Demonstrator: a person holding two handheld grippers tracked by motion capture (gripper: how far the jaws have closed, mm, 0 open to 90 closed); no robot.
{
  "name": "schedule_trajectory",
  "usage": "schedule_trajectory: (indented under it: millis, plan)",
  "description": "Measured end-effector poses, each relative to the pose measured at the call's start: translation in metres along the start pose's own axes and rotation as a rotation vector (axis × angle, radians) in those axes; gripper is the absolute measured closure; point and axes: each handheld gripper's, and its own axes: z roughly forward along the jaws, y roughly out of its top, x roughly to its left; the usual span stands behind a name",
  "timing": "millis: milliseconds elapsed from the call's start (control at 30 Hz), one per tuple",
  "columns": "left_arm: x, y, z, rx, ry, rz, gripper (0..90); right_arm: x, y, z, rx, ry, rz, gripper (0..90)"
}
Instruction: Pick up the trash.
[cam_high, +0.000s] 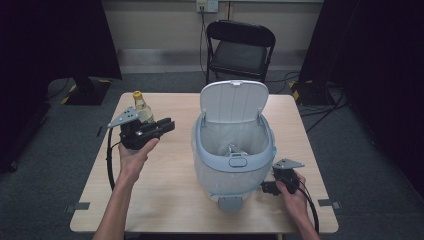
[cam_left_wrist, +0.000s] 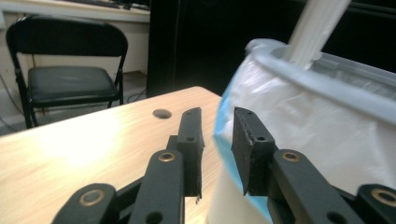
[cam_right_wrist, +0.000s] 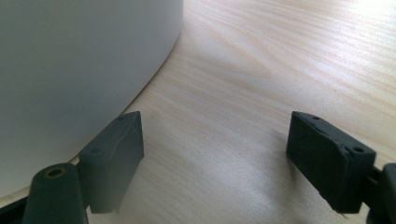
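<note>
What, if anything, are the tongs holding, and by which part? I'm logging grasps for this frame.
Nothing is held. The left tongs are slightly open with an empty gap, beside the white lined bin. The right tongs are wide open over the wooden table.

Lidded bin (cam_high: 234, 155) — lid up, liner in; bottle (cam_high: 142, 107) upright, perhaps glass — table's far-left.

Left forearm (cam_high: 114, 207) enters from the near edge and extends toward the far left. Left hand (cam_high: 134, 152) grips the left gripper (cam_high: 167, 125) from below, raised, jaws pointing right. Its jaws stand a narrow gap apart, nothing between them. Right hand (cam_high: 292, 192) holds the right gripper (cam_high: 265, 188) low at the near right, jaws pointing left. Its jaws stand wide apart, empty.
</note>
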Motion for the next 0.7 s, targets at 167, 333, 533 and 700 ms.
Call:
schedule_trajectory:
  millis: [167,333,533,700]
  plan:
    - [0.016,-0.002,-0.008,-0.001,0.046,-0.018,71.7,0.0,0.0,0.0,0.0,0.0,0.0,18.1]
    - [0.027,-0.004,-0.012,0.014,0.076,-0.024,69.3,0.0,0.0,0.0,0.0,0.0,0.0,18.2]
    - [0.045,-0.006,-0.015,0.023,0.116,-0.051,65.7,0.0,0.0,0.0,0.0,0.0,0.0,18.2]
    - [0.058,-0.007,-0.018,0.046,0.146,-0.066,63.4,0.0,0.0,0.0,0.0,0.0,0.0,18.2]
